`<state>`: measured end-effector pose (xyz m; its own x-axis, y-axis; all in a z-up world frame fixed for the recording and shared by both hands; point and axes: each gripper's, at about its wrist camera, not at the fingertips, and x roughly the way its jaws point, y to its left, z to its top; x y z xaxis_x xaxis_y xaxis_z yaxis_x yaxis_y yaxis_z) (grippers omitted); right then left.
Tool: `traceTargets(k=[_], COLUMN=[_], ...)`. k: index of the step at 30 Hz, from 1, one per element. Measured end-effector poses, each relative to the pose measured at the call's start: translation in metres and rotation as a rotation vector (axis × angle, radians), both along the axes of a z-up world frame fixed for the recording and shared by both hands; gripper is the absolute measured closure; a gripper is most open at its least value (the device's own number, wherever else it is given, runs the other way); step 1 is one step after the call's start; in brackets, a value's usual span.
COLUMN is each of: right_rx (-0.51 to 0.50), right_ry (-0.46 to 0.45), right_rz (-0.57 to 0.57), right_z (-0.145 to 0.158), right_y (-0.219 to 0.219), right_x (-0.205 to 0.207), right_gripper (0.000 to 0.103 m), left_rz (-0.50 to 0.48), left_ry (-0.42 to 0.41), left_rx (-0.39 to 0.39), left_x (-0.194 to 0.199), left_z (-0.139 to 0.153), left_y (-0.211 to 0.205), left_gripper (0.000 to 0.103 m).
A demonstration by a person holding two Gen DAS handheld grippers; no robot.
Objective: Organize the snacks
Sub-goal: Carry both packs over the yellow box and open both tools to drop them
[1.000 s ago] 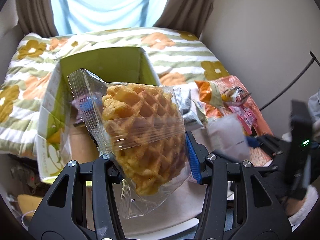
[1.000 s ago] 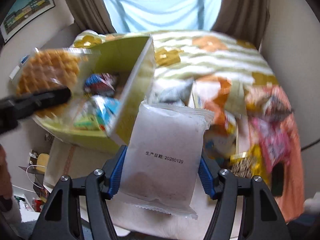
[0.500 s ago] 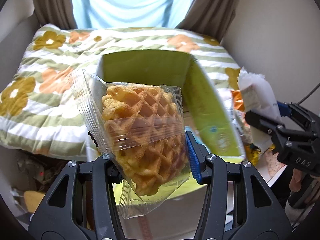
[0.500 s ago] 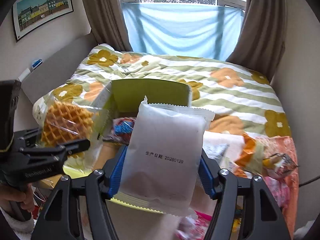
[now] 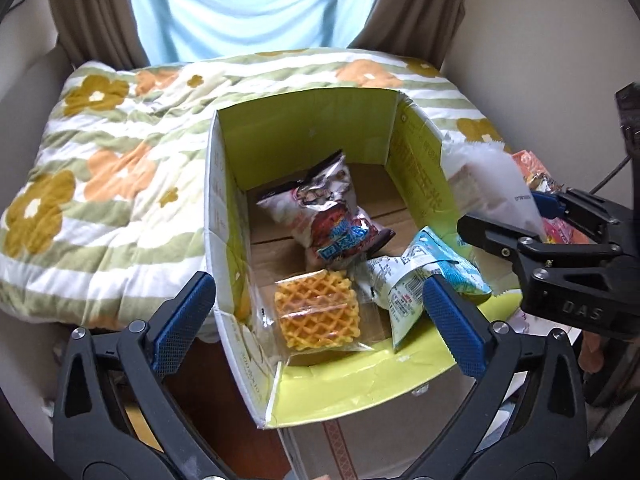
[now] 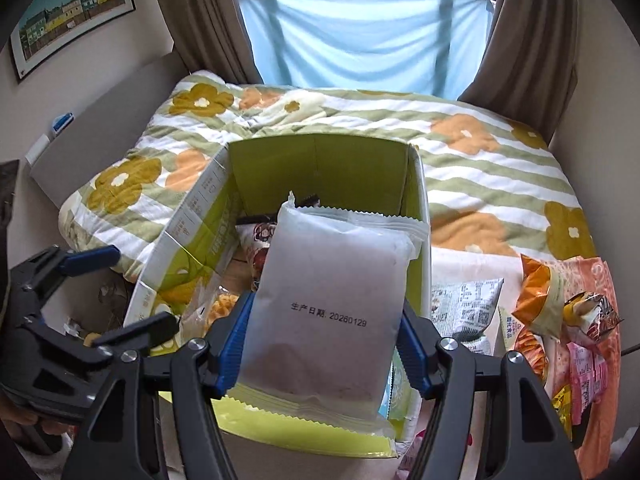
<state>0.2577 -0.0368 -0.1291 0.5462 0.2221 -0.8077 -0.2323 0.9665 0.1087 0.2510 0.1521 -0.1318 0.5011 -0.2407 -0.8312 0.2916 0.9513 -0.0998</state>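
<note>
Green-lined cardboard box (image 5: pixel 304 140), open-topped, standing against the near edge of a bed: the collecting bin for the snacks. Contents: waffle in clear wrap (image 5: pixel 316 312) lying flat at the near-left corner of the box floor, directly below the left gripper (image 5: pixel 316 316), whose jaws are opening with nothing between them, so the waffle reads as just dropped; red-and-silver bag (image 5: pixel 332 216) mid-floor; blue-and-white packet (image 5: pixel 420 280) leaning on the right wall. Right gripper (image 6: pixel 324 340) clenched on a white frosted packet (image 6: pixel 332 304), held over the box's near rim, apparently next to go in. Unsorted snack bags (image 6: pixel 560 320) beside the box's right wall. Surroundings: floral striped quilt (image 5: pixel 100 160), brown curtains (image 6: pixel 200 12), framed picture (image 6: pixel 72 12).
</note>
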Motion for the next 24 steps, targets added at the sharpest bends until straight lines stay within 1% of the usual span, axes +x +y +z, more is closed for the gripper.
traceTargets(k=[4, 9, 12, 14, 15, 16, 17, 18, 21, 24], right_rx=[-0.019, -0.023, -0.015, -0.009, -0.006, -0.006, -0.006, -0.005, 0.004, -0.001], right_ry=[0.033, 0.074, 0.097, 0.084, 0.062, 0.038, 0.026, 0.028, 0.032, 0.049], right_rz=[0.018, 0.047, 0.052, 0.044, 0.036, 0.029, 0.028, 0.034, 0.045, 0.056], right_z=[-0.009, -0.018, -0.026, -0.029, -0.028, -0.026, -0.024, -0.022, -0.019, -0.021], right_y=[0.004, 0.009, 0.012, 0.013, 0.012, 0.011, 0.01, 0.01, 0.007, 0.006], right_x=[0.006, 0.024, 0.036, 0.041, 0.041, 0.041, 0.04, 0.04, 0.029, 0.021], right_gripper=[0.042, 0.042, 0.041, 0.04, 0.035, 0.021, 0.015, 0.012, 0.012, 0.012], left_rz=[0.043, 0.095, 0.121, 0.142, 0.15, 0.154, 0.158, 0.161, 0.164, 0.167], left_ry=[0.016, 0.038, 0.034, 0.034, 0.038, 0.042, 0.045, 0.047, 0.053, 0.06], left_rx=[-0.033, -0.028, -0.032, -0.032, -0.035, -0.039, -0.041, -0.04, -0.041, -0.045], left_x=[0.0, -0.005, -0.009, -0.012, -0.012, -0.013, -0.014, -0.016, -0.019, -0.022], left_z=[-0.003, -0.006, -0.003, -0.002, -0.002, -0.003, -0.003, -0.004, -0.004, -0.005], left_y=[0.012, 0.02, 0.028, 0.031, 0.032, 0.033, 0.033, 0.033, 0.033, 0.029], left_gripper=[0.0, 0.0, 0.0, 0.0, 0.0, 0.0, 0.0, 0.0, 0.0, 0.0])
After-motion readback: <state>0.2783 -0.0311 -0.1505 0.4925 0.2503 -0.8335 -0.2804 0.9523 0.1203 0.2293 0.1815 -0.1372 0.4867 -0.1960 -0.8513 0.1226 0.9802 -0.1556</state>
